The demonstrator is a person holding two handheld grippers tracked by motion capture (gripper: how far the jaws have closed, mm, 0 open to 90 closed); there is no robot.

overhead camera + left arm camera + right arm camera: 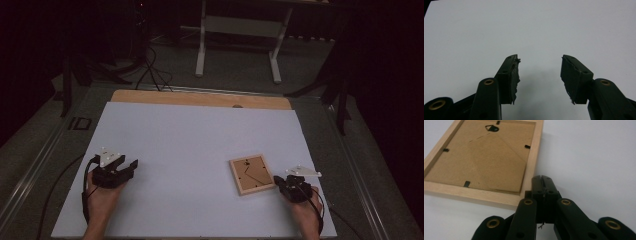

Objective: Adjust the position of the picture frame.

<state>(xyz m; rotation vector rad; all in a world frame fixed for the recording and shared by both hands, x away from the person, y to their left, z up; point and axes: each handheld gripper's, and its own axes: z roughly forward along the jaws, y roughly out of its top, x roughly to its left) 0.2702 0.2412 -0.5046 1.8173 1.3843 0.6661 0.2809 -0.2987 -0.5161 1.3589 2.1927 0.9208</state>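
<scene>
The right tool (276,180) is lying low on the white desk (190,145), jaws pressed together, tips just beside the picture frame (252,174). The wooden frame is lying face down, brown backing showing. The left tool (131,165) is resting well apart, jaws spread, gripping nothing.

The left gripper (131,164) rests near the worktop's left edge with jaws apart, while the right gripper (276,179), jaws pressed together, sits near the right edge.
</scene>
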